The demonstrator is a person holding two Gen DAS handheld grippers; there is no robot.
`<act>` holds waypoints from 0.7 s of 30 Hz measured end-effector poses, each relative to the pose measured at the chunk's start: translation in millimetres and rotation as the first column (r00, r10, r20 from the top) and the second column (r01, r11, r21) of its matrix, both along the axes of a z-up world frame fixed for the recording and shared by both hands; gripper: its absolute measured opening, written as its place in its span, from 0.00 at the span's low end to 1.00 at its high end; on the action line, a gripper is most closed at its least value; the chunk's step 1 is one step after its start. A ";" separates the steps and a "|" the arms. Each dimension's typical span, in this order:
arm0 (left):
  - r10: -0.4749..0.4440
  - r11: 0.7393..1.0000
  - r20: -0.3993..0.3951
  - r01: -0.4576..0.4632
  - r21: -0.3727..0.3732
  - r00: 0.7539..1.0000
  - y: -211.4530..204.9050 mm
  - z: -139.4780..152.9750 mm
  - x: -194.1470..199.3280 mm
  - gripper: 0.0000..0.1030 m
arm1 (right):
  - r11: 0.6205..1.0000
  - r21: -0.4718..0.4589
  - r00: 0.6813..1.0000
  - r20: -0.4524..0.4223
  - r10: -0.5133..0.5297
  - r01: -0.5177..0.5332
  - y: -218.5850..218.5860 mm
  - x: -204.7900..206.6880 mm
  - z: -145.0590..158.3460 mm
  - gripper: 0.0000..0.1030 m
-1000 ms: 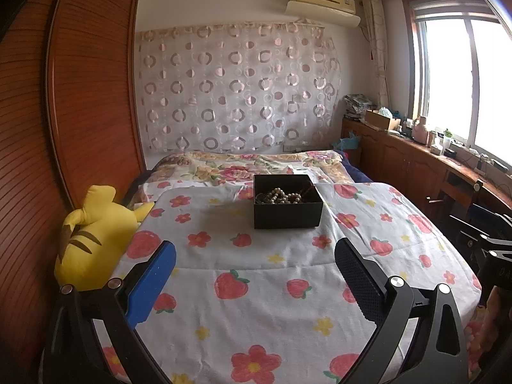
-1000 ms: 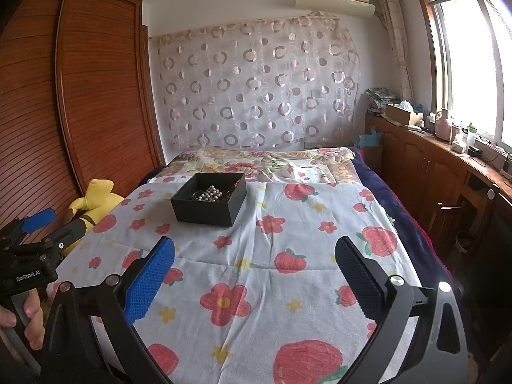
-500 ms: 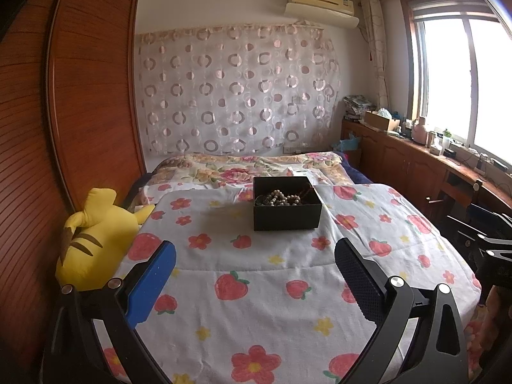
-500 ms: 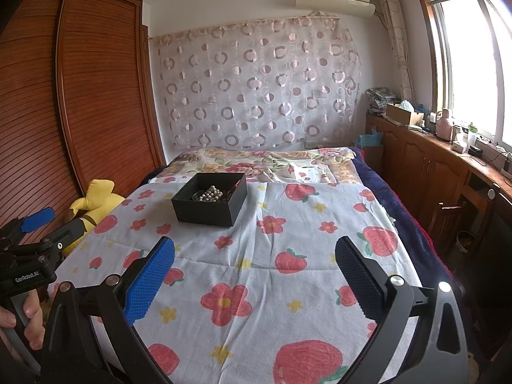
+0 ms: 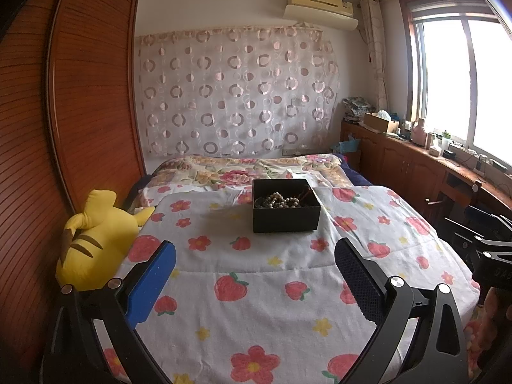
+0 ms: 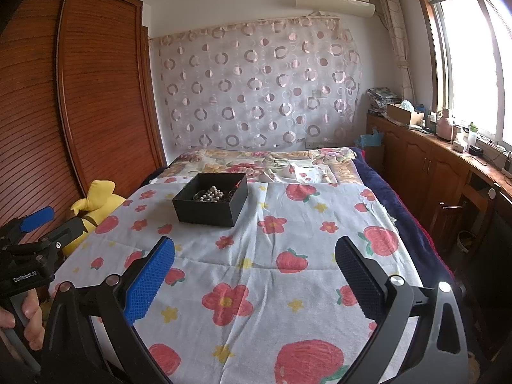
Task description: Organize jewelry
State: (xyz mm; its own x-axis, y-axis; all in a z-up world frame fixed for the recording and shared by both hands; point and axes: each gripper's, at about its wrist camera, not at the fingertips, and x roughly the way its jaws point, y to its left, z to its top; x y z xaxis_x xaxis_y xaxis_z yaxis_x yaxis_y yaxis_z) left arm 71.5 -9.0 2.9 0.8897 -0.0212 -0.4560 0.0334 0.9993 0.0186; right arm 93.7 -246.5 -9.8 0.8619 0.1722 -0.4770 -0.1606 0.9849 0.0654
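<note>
Nearest, left gripper (image 5: 254, 275) and right gripper (image 6: 254, 272), both with jaws spread wide and holding nothing, above the strawberry-print bedspread (image 5: 256, 275). Mid-bed, well ahead of both, an open black box (image 5: 285, 206) containing a tangle of beaded jewelry (image 5: 280, 199). At the bed's left edge, a yellow plush toy (image 5: 96, 236); beyond, a circle-patterned curtain (image 5: 236, 96)
</note>
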 end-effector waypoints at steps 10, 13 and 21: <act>0.001 1.000 0.001 -0.001 0.000 1.000 0.5 -1.2 0.2 0.93 | 1.000 0.000 1.000 0.001 0.000 0.000 0.3 0.2 -1.0 0.98; 0.000 1.000 0.001 0.000 -0.001 1.000 0.5 -1.5 0.0 0.93 | 1.000 0.000 1.000 0.000 0.001 -0.001 0.0 0.2 -0.7 0.98; 0.000 1.000 0.002 0.000 0.001 1.000 0.1 -2.0 -0.4 0.93 | 1.000 0.000 1.000 0.002 0.001 -0.001 0.2 0.2 -1.3 0.98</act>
